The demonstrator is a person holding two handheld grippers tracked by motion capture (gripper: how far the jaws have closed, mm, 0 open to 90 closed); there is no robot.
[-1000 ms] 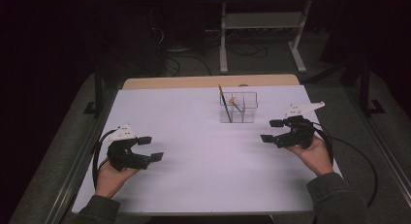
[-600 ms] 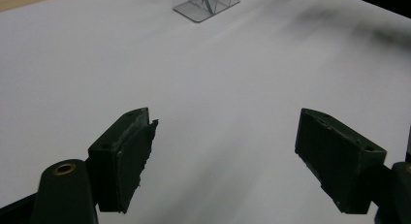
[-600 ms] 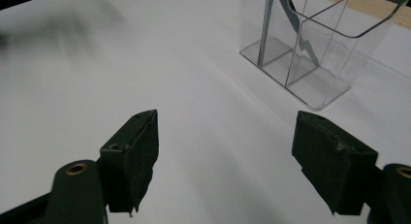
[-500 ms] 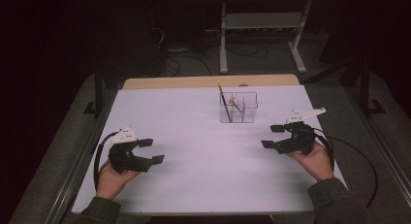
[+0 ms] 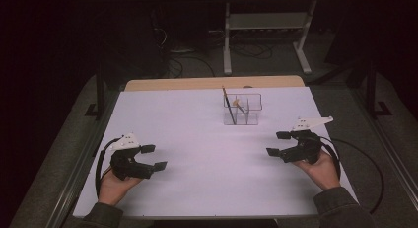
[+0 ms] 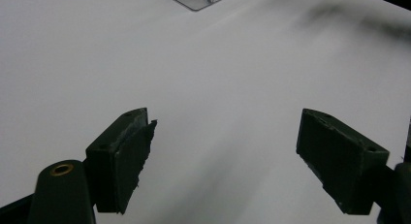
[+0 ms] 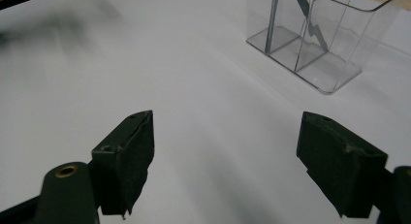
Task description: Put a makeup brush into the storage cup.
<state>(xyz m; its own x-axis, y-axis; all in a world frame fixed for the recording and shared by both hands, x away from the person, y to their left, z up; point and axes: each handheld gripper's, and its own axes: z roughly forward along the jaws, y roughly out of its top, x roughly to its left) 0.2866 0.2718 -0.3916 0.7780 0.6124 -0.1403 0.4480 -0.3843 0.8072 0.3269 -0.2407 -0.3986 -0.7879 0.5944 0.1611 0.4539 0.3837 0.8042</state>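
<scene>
A pencil (image 5: pixel 226 100) is seen standing tilted in the clear divided holder (image 5: pixel 241 109) at the far middle of the white table (image 5: pixel 197 139), while the left gripper (image 5: pixel 154 157) and right gripper (image 5: pixel 279 143), whose jaws have just been opening, are held well apart from it, empty and spread wide, so the placing appears done.

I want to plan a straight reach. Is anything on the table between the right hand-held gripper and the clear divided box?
Nothing visible: bare white table lies between the open right hand-held gripper and the clear divided box.

The left hand-held gripper (image 5: pixel 153 157) rests low, jaws wide apart. The right hand-held gripper (image 5: pixel 279 143) has just been opening, jaws empty.
</scene>
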